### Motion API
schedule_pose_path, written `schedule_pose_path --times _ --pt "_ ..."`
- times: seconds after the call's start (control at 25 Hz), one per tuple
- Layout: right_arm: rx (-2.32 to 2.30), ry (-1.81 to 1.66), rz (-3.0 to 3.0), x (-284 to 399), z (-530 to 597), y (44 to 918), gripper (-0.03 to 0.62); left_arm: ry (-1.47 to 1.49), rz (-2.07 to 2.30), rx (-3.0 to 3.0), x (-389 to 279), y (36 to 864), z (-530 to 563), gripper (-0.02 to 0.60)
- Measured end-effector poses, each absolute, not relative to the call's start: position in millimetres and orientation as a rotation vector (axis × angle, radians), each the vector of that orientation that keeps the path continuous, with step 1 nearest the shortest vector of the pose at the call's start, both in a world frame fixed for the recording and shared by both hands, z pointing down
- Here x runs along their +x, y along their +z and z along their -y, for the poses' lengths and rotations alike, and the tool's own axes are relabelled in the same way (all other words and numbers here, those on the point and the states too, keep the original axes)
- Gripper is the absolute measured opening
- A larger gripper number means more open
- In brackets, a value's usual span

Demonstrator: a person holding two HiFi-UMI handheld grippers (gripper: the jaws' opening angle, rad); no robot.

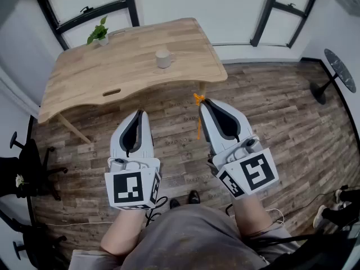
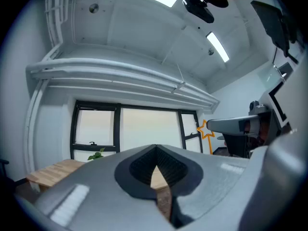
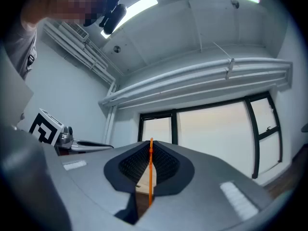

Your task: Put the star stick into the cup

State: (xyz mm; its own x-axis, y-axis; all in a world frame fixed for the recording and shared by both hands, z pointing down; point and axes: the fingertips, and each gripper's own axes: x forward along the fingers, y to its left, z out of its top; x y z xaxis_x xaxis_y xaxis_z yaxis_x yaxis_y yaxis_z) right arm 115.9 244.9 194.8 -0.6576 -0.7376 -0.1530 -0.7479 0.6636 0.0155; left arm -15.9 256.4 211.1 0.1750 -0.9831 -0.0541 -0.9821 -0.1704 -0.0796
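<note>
You hold 2 grippers: 1 left gripper and 1 right gripper. You can see 1 orange star stick, 1 cup, 1 wooden table and 1 little green plant.

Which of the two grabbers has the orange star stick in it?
The right gripper: the orange star stick is pinched between its closed jaws. The left gripper is shut with nothing between its jaws.

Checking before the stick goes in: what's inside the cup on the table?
Nothing rises above the cup in the head view; its inside is too small to make out. The star stick is in the right gripper.
</note>
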Motion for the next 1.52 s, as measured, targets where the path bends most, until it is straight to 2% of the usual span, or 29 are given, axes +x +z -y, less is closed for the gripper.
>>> schedule_pose_path --times 0.72,1.12,1.52 --pt "-1.12 0.069 -2.743 170 -221 205 0.043 -0.058 -1.997 -2.286 39 224 -239 0.0" --pt "-1.088 -0.005 -2.783 153 -172 228 0.043 -0.08 -2.061 -2.295 22 246 -197 0.0" --pt "-1.14 -0.043 -2.797 105 -64 242 0.043 -0.08 -2.034 -2.347 -24 261 -85 0.0"
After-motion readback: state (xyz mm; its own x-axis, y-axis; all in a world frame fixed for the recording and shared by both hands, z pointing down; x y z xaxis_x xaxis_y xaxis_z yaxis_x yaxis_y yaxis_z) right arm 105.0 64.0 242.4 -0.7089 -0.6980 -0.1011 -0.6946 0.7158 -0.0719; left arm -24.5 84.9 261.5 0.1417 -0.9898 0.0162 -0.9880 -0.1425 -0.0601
